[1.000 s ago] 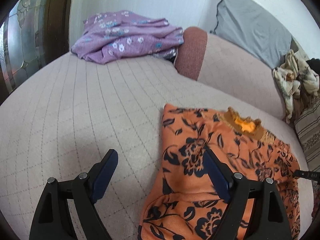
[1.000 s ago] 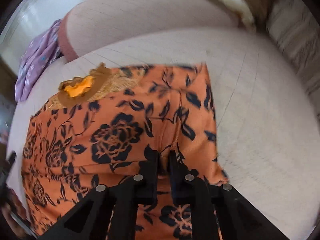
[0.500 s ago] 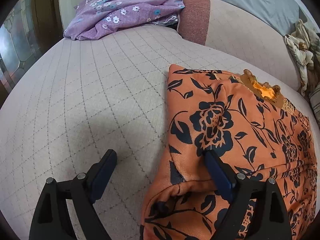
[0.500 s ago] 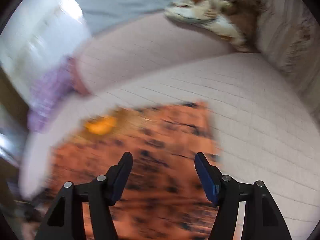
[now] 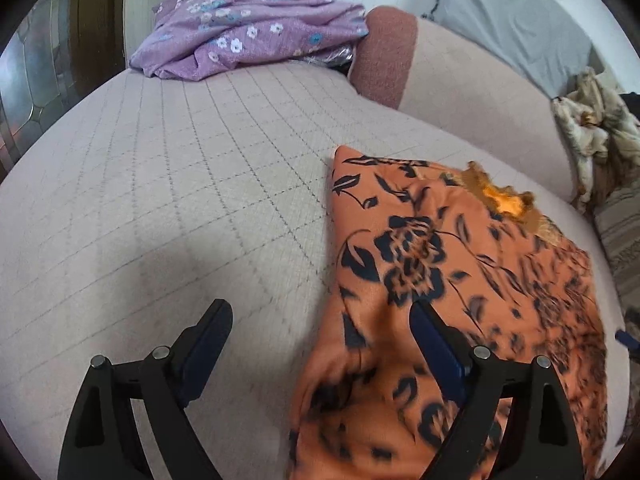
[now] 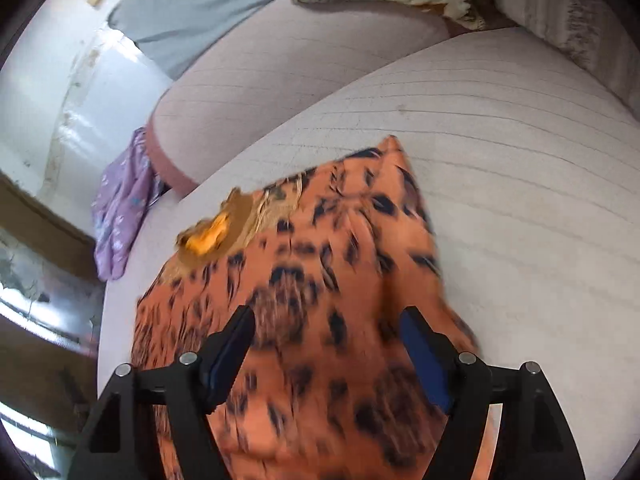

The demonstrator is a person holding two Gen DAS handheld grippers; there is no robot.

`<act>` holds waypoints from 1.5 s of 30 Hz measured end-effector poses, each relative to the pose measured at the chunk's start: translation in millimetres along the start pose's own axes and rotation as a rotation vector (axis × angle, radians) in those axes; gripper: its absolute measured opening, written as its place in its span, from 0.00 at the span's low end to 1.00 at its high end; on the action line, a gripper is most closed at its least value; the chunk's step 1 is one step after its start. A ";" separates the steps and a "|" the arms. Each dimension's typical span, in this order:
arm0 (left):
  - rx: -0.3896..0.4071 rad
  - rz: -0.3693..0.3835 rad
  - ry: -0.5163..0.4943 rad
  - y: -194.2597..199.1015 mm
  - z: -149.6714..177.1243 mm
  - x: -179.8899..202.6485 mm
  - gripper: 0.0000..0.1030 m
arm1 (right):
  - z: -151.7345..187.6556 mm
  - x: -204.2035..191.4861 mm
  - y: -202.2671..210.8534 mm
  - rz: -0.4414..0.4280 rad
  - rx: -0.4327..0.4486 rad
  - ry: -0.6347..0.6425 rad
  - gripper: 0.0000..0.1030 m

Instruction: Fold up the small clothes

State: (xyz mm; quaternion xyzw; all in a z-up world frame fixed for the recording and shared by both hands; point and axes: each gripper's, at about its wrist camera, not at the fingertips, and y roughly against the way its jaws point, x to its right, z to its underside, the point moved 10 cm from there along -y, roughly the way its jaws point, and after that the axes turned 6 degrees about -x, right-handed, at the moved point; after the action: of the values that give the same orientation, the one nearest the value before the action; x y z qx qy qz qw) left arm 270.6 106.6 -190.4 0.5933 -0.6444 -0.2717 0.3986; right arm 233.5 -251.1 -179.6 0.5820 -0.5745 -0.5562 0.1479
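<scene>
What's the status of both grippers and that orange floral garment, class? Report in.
Left gripper open, empty. Right gripper open, jaws just opened, pads off the cloth. Orange black-flowered garment lies folded on the quilted beige sofa seat. Nothing in the way.

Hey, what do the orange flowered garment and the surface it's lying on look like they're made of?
Orange garment: apparently a soft, matte, slightly fuzzy knit or fleece; it folds in thick rounded creases, with a frilly trim at the neck.
Sofa seat: seemingly a matte pinkish-beige woven upholstery, going by its fine grid of stitched or woven lines.
</scene>
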 end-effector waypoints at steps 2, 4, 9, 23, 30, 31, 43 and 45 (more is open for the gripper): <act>0.031 0.022 -0.013 21.1 9.2 0.9 0.88 | 30.6 13.7 29.8 0.027 -0.019 0.040 0.76; 0.027 0.028 -0.030 44.1 26.2 1.7 0.88 | 60.4 32.6 55.1 0.023 -0.056 0.070 0.76; -0.004 0.072 -0.038 101.6 92.4 -1.9 0.88 | 144.5 78.1 103.1 0.008 -0.215 0.068 0.76; -0.242 0.064 0.118 115.6 226.5 -27.0 0.88 | 256.5 93.0 98.6 -0.085 -0.368 0.004 0.55; -0.340 -0.026 0.066 98.3 251.7 -26.1 0.50 | 265.1 94.5 95.9 -0.087 -0.368 -0.022 0.50; -0.330 -0.050 0.042 99.1 252.8 -25.5 0.49 | 265.5 92.7 95.8 -0.086 -0.368 -0.016 0.50; -0.351 0.009 0.078 108.5 260.2 -24.8 0.44 | 257.7 84.9 115.8 -0.132 -0.319 -0.008 0.13; -0.356 0.013 0.091 102.8 266.9 -23.0 0.65 | 260.2 87.0 110.1 -0.129 -0.337 -0.013 0.65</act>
State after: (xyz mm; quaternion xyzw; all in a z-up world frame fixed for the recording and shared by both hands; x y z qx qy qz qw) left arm -9.4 111.6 -252.8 0.5210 -0.5712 -0.3519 0.5276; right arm -58.9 -234.6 -219.7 0.5808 -0.4355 -0.6568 0.2038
